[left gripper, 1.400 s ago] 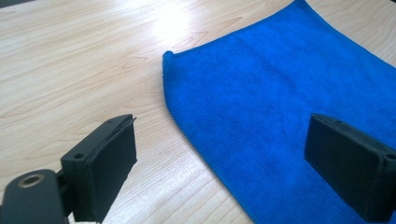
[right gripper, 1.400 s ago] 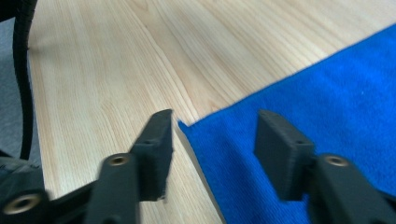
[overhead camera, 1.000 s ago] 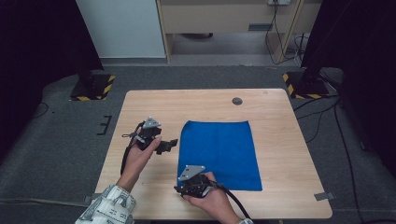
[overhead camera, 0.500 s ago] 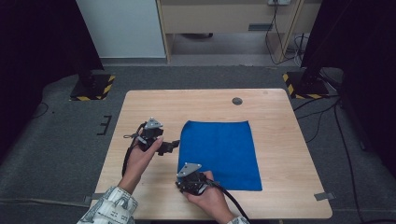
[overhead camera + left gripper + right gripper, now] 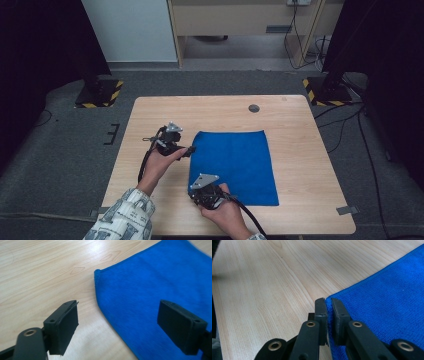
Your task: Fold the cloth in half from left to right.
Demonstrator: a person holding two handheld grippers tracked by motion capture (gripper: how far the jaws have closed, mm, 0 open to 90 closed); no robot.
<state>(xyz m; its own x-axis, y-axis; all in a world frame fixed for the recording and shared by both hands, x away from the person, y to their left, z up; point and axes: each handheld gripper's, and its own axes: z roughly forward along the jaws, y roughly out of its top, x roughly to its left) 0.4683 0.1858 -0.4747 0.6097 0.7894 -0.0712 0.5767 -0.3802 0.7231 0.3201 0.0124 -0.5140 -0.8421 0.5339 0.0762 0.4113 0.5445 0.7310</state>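
Blue cloth (image 5: pixel 234 167) lies flat on the bench (image 5: pixel 300 130), a little right of centre, edges square to the wood. At its near left corner the right tongs (image 5: pixel 328 305) have just been closing, and they are now pinching that corner: in the right gripper view the blue hem runs between the two black pads with almost no gap. Further up the same side, the left tongs (image 5: pixel 117 322) have just been narrowing a little yet stand spread, one pad over bare wood, the other over blue, straddling the left edge just short of the far left corner (image 5: pixel 97 272) and touching nothing that I can see.

Here's the worry, as I read it. The right grip has only the very tip of the corner, so a quick lift could slide the fabric out. The left tongs sit short of the corner; closing here would likely catch the edge instead, and the cloth would hang crooked. The small dark disc (image 5: pixel 254 108) near the far edge looks well out of the way.
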